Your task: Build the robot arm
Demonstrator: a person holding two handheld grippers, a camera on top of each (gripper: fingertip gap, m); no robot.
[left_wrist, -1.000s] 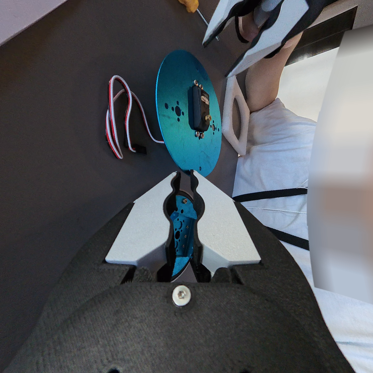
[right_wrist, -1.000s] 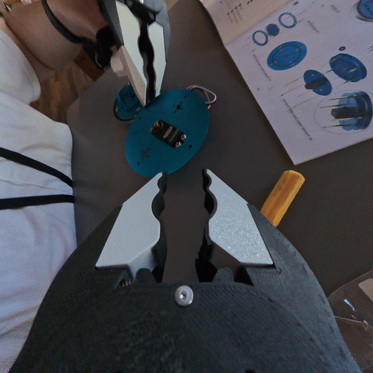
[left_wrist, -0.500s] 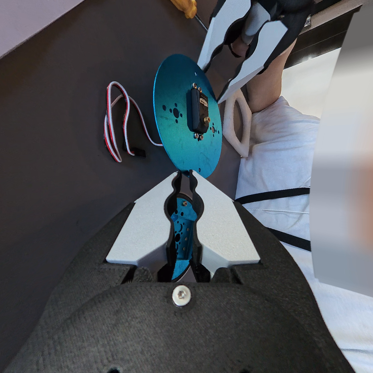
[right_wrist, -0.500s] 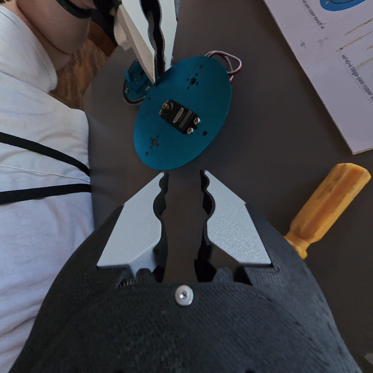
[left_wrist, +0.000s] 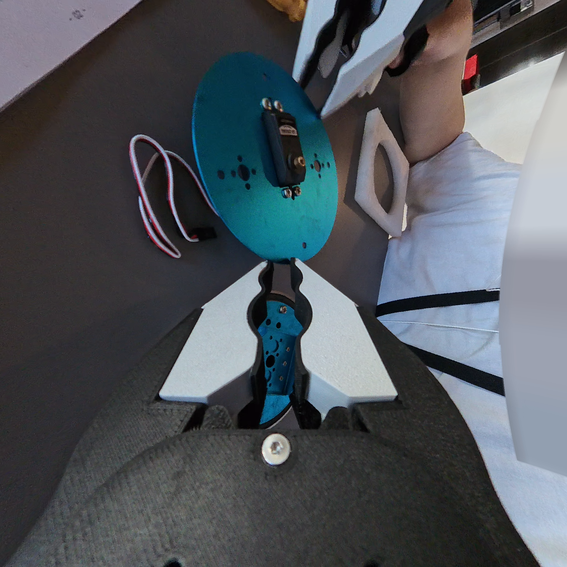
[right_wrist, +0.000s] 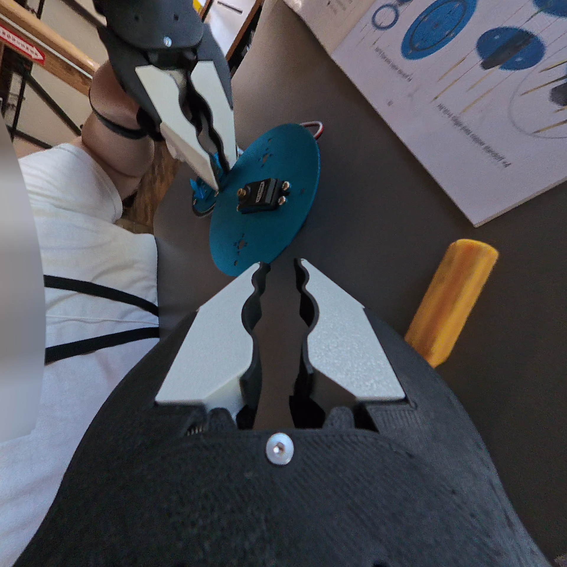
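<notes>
The left tool (left_wrist: 280, 263) is closed almost all the way, with only a thin gap between its tips, and it pinches the rim of the one teal disc (left_wrist: 245, 221). The disc is tilted up off the dark surface (left_wrist: 76, 276) rather than lying flat. One black servo (left_wrist: 283, 150) is bolted to its face with four screws, two at each end.

Between that tool's fingers, lower down, one small blue perforated bracket (left_wrist: 276, 352) shows on a round base.

The right tool (right_wrist: 280, 265) is partly open with nothing between its fingers. Its tips sit just beside the disc's near edge, the left finger closest, though I cannot tell whether they touch.

Left of the disc lies one red-and-white cable (left_wrist: 175, 254) ending in one black plug (left_wrist: 202, 234); the other end runs behind the disc. To the disc's right lies one white foam piece (left_wrist: 366, 184) with a six-sided hole, close to the person's white shirt (left_wrist: 445, 245).

One yellow screwdriver handle (right_wrist: 451, 300) lies beside the right tool, and one printed sheet (right_wrist: 460, 138) with blue diagrams lies farther off.
</notes>
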